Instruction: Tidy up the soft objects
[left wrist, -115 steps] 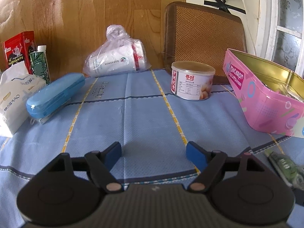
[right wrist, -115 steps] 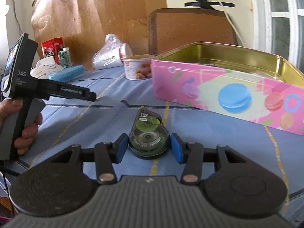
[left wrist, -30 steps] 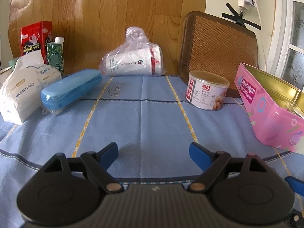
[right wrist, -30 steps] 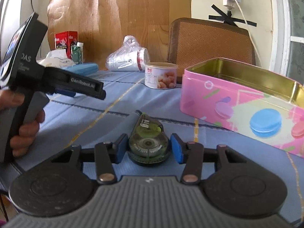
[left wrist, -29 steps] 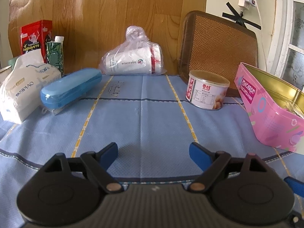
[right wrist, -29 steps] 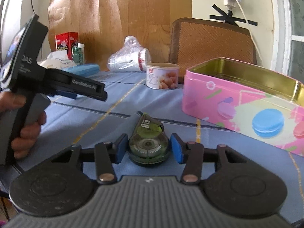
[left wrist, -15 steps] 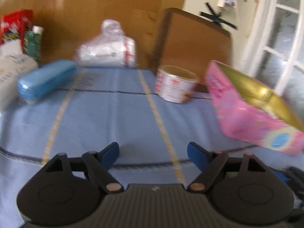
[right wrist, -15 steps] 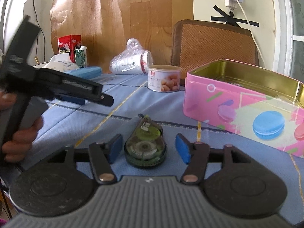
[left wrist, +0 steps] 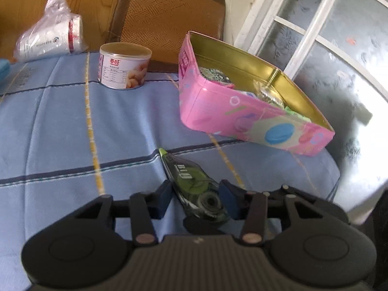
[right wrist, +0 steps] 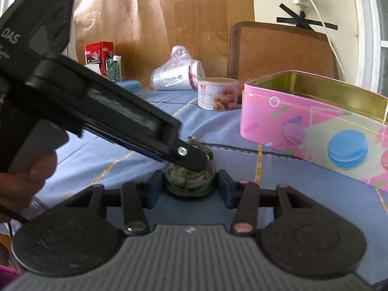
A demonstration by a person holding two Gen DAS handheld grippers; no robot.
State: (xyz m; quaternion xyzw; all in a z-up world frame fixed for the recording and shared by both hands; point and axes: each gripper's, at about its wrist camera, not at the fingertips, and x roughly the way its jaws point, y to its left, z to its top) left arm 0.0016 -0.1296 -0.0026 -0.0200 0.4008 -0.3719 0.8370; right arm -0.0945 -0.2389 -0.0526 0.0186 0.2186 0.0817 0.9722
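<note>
- Left wrist view: the left gripper [left wrist: 195, 200] hovers with jaws spread around the correction tape [left wrist: 194, 184] lying on the tabletop [left wrist: 60, 126]; it looks mid-handover, so closing comes next.
- Right wrist view: the right gripper [right wrist: 189, 189] brackets the tape with jaws parted, gripping nothing; the pink tin [right wrist: 312, 121] looks the likely destination.

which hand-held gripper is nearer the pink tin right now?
Neither clearly. Both hand-held grippers, left and right, bracket the green correction tape dispenser on the cloth, with the pink tin beyond it to the right in each view.
</note>
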